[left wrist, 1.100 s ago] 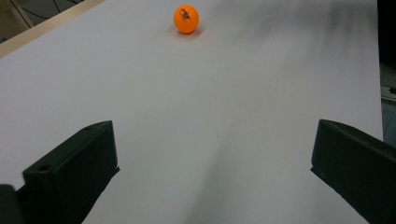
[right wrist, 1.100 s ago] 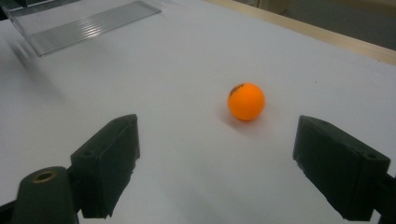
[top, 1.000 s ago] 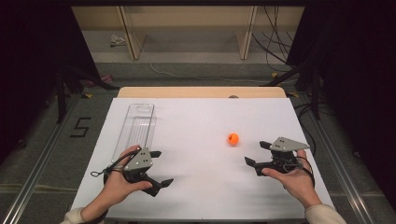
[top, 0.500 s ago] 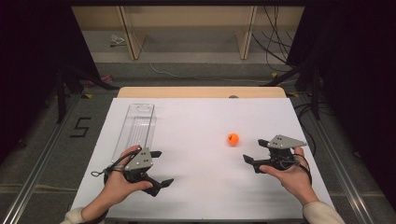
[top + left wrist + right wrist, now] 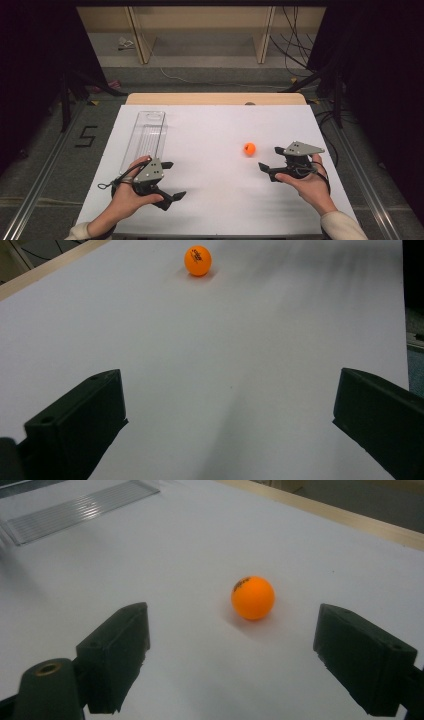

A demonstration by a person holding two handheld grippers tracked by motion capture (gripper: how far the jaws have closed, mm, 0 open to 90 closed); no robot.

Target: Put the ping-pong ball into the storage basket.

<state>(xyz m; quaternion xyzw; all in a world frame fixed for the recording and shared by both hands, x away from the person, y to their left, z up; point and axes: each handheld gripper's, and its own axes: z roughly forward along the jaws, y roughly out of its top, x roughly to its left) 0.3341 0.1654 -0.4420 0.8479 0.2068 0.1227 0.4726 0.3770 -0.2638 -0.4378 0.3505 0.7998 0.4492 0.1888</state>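
One orange ball [image 5: 249,148] sits loose on the white table [image 5: 215,200]. My right gripper [image 5: 272,163] has crept slightly closer to the ball, jaws spread, nothing held; the grab looks next. My left gripper [image 5: 170,181] hasn't moved, released, well left of the ball. The clear tray [image 5: 145,140], further left of the ball, looks empty.
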